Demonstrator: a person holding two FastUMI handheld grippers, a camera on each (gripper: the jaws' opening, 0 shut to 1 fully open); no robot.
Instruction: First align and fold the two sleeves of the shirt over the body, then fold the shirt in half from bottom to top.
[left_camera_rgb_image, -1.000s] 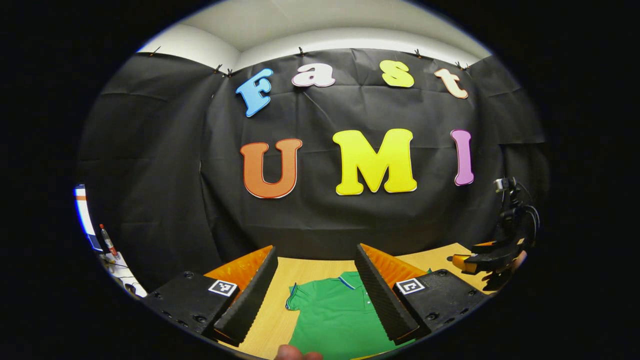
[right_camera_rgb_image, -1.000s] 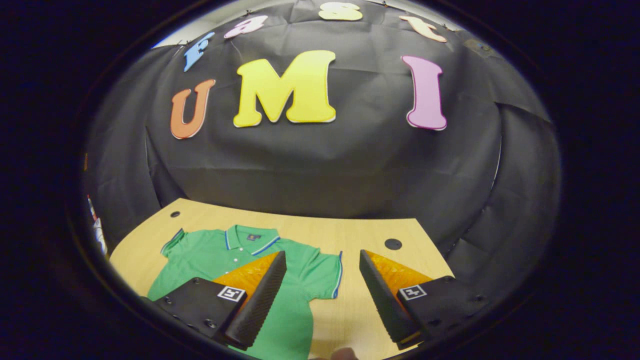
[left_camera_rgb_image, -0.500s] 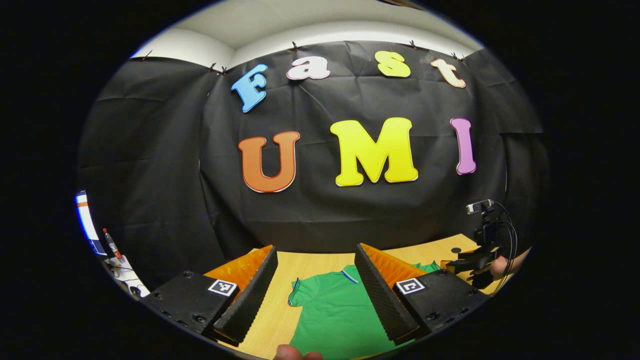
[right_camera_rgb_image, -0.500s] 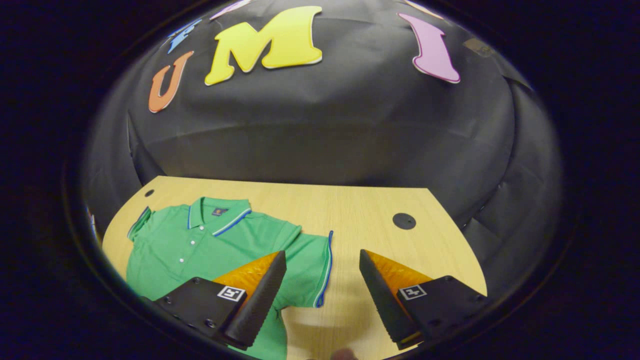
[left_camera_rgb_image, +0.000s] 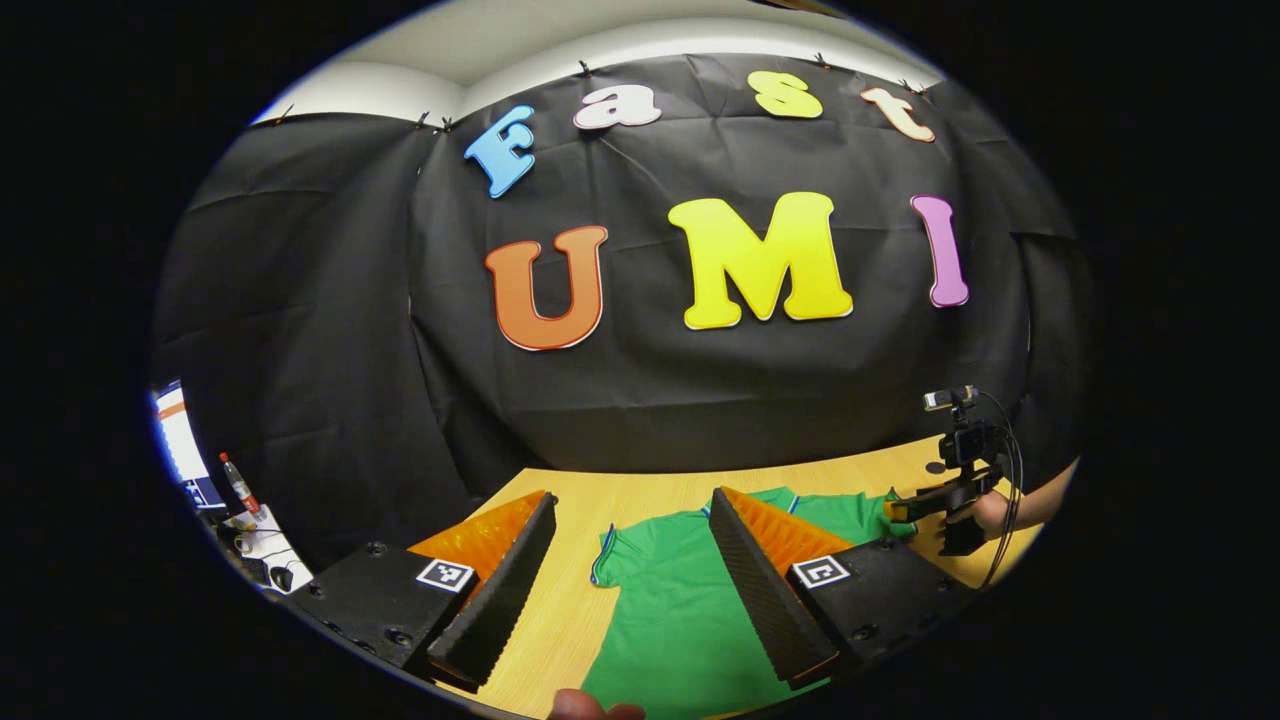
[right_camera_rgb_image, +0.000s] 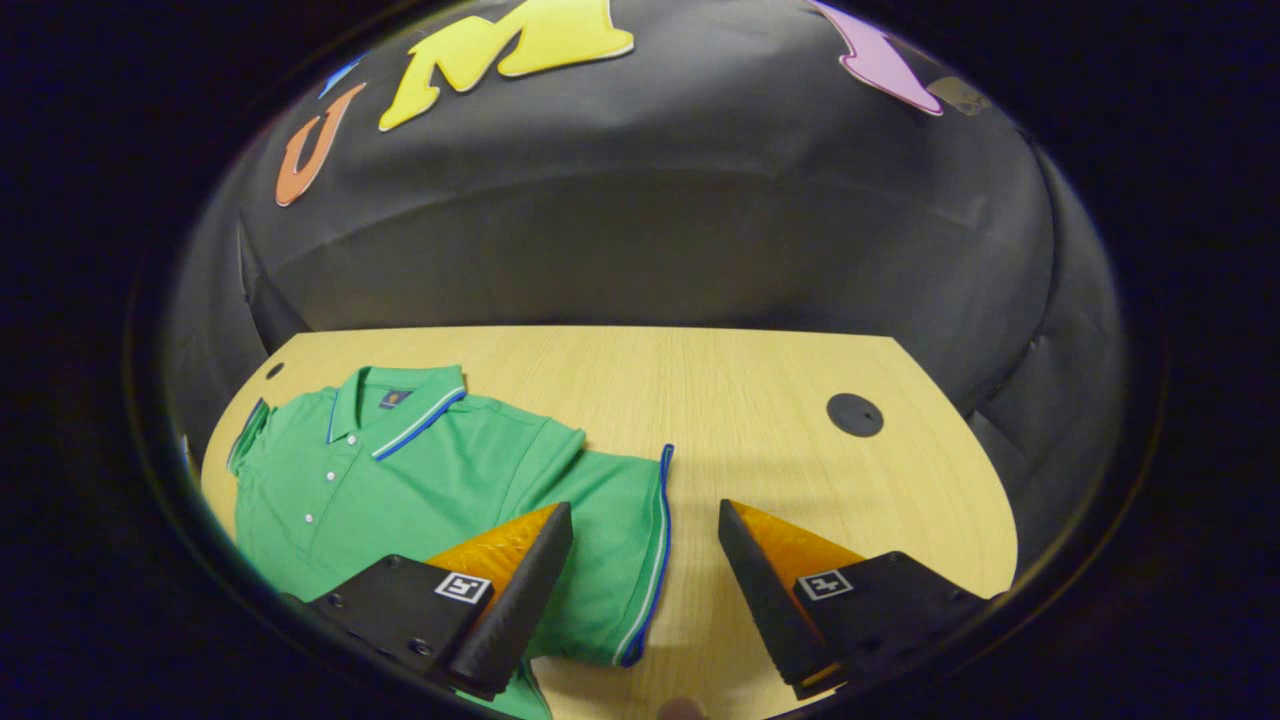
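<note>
A green polo shirt (right_camera_rgb_image: 420, 470) with blue-trimmed collar and cuffs lies flat and face up on the wooden table (right_camera_rgb_image: 740, 380). My right gripper (right_camera_rgb_image: 645, 580) is open just above the shirt's right sleeve (right_camera_rgb_image: 625, 555), the blue cuff edge lying between its fingers. In the left gripper view the shirt (left_camera_rgb_image: 670, 610) shows its other sleeve (left_camera_rgb_image: 625, 555) between the fingers of my open left gripper (left_camera_rgb_image: 630, 575), which hovers above it. The right gripper (left_camera_rgb_image: 925, 508) also appears far off at the right, held by a hand (left_camera_rgb_image: 995, 512).
A black round hole (right_camera_rgb_image: 855, 414) sits in the tabletop to the right of the shirt, and a smaller one (right_camera_rgb_image: 274, 370) at the far left corner. At the left edge, beyond the cloth wall, a cluttered desk with a bottle (left_camera_rgb_image: 238, 480) is visible.
Both grippers have tilted down and moved forward toward the shirt. The right gripper has come close over the right sleeve; more of the table and shirt shows in each view.
</note>
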